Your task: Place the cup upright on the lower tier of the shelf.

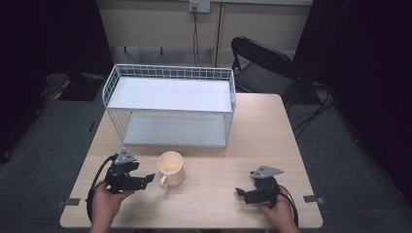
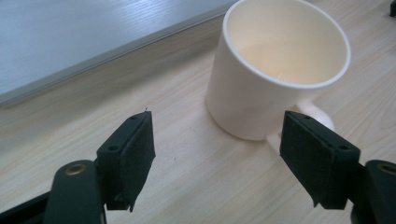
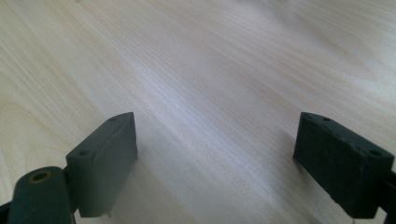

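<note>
- Left gripper: held in the person's left hand at the near-left part of the table; jaws point toward the mug, set wide apart, nothing between the pads. In the left gripper view one pad stands in front of the mug's handle, w/ no contact visible.
- Mug: cream-white, upright, mouth open to the top, inside looks empty; stands on the table just beside the left gripper's jaw tips, handle toward the person. Seen close in the left gripper view, near the shelf's lower board.
- Right gripper: in the right hand at the near-right part of the table, well apart from the mug; jaws wide, holding nothing. Right gripper view has bare wood grain between the pads.
- Wire shelf: white, two-tier, w/ a mesh rim around the top board; stands at the far-centre of the table, behind the mug; both boards bare.
- Beyond the table: black folding chair at the far right, grey carpet on the floor.
</note>
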The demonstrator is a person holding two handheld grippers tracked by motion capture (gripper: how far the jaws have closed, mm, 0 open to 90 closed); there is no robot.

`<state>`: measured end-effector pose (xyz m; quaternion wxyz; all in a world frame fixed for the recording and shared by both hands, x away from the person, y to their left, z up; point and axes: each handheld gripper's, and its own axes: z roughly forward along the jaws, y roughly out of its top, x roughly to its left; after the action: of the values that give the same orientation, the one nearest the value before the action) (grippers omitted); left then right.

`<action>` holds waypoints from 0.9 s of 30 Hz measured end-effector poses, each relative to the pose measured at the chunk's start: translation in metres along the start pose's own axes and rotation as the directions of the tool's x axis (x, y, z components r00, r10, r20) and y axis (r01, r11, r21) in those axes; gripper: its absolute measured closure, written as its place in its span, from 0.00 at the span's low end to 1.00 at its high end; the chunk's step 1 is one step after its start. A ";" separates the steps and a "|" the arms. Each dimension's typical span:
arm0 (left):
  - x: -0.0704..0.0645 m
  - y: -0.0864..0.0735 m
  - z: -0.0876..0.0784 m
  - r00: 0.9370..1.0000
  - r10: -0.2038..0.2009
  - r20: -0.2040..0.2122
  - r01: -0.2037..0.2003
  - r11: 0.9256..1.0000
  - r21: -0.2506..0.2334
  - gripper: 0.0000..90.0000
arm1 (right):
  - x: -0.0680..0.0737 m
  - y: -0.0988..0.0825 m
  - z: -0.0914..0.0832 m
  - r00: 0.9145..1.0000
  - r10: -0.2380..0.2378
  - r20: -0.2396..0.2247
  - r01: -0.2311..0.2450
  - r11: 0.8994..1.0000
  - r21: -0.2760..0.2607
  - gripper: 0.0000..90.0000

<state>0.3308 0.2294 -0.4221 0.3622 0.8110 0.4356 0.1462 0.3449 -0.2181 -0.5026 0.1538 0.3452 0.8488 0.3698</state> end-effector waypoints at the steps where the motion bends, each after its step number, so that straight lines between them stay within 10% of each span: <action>1: -0.001 0.001 0.000 1.000 -0.002 0.005 0.002 1.000 -0.001 0.29 | 0.000 0.000 0.000 1.000 0.000 0.000 0.000 1.000 0.000 0.14; 27: -0.010 0.042 0.009 0.999 -0.012 0.036 0.012 1.000 0.010 0.33 | -0.001 0.001 0.001 1.000 0.000 -0.002 0.000 1.000 0.000 0.14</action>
<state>0.3556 0.2021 -0.3974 0.3668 0.8127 0.4345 0.1273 0.3461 -0.2177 -0.5026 0.1531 0.3448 0.8490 0.3700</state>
